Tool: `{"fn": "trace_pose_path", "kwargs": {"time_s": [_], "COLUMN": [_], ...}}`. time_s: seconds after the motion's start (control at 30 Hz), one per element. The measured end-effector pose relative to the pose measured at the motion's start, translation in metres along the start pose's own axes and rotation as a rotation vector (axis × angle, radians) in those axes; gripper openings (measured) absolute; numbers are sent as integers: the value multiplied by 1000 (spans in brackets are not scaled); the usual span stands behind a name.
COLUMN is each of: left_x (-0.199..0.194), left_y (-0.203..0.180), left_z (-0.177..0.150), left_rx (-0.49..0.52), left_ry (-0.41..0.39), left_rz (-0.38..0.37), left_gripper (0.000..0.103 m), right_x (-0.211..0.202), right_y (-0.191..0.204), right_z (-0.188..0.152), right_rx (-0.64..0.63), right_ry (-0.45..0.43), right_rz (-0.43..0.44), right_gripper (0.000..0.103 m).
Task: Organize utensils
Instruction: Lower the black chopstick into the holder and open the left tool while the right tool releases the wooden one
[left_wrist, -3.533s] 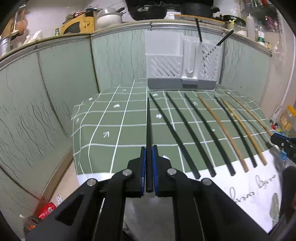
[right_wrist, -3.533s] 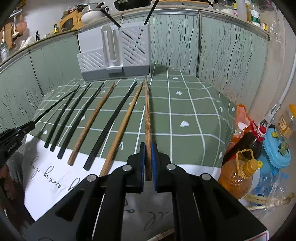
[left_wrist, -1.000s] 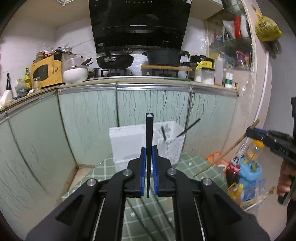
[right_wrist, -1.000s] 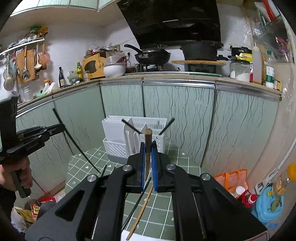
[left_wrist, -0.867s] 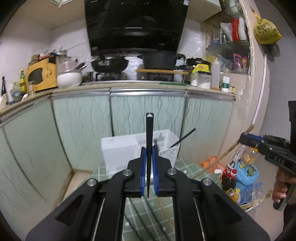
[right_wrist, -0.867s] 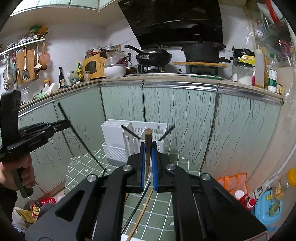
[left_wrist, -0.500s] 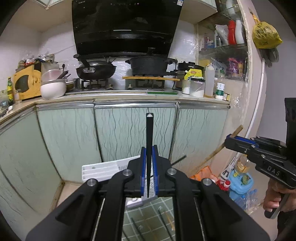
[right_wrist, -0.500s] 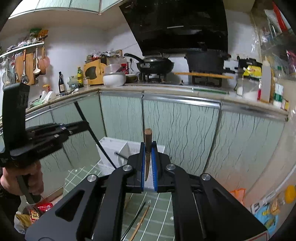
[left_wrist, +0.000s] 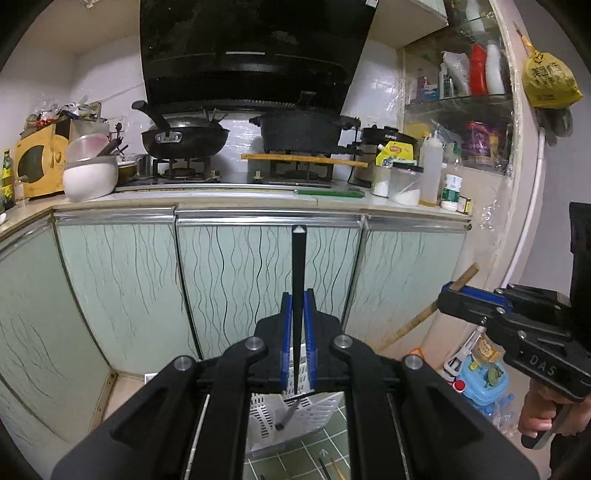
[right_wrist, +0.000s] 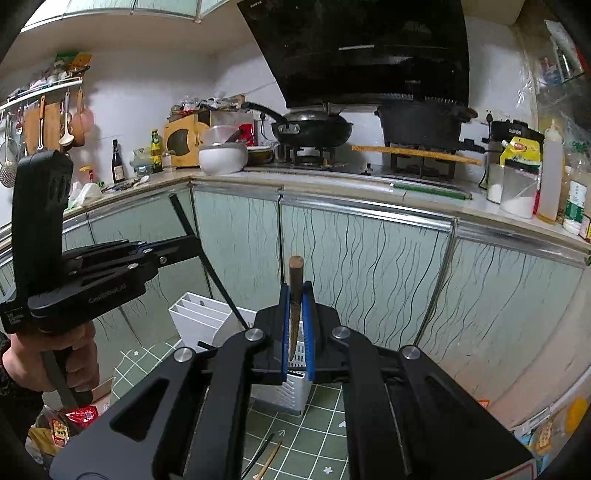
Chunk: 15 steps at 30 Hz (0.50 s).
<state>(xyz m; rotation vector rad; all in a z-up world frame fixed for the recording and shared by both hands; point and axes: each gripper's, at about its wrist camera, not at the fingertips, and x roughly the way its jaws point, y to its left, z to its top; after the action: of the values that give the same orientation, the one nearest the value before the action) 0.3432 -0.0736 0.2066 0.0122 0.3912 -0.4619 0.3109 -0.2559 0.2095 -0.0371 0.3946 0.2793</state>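
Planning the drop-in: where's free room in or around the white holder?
In the right wrist view, the white holder looks empty in its plain left sections; its slotted section already has a slanted black chopstick. Green cloth right of the holder is bare. Crowded: loose chopsticks on the cloth in front, below the right gripper.

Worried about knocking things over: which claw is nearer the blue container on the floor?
Right. The right claw hangs up and left of the blue container; the left claw is farther left, above the white holder.
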Motion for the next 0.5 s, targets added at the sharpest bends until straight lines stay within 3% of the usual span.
{"fn": "trace_pose_path", "kwargs": {"time_s": [0.17, 0.37, 0.4, 0.43, 0.47, 0.5], "left_x": [21, 37, 38, 36, 32, 23], "left_y": [1, 12, 14, 15, 16, 18], "left_z": [-12, -33, -36, -38, -41, -44], "left_rx": [61, 46, 44, 43, 42, 41], "left_ry": [16, 51, 56, 54, 36, -5], "left_rz": [22, -29, -20, -8, 12, 37], "left_gripper": [8, 10, 30, 70, 88, 97], "right_x": [22, 46, 49, 49, 48, 44], "right_y": [-3, -4, -5, -6, -7, -8], "right_z": [-12, -27, -31, -33, -36, -38], "right_rx": [6, -12, -14, -18, -24, -27], "right_ry": [29, 76, 85, 88, 81, 70], "right_rz": [9, 24, 16, -2, -23, -40], "right_gripper": [6, 7, 18, 49, 66, 85]}}
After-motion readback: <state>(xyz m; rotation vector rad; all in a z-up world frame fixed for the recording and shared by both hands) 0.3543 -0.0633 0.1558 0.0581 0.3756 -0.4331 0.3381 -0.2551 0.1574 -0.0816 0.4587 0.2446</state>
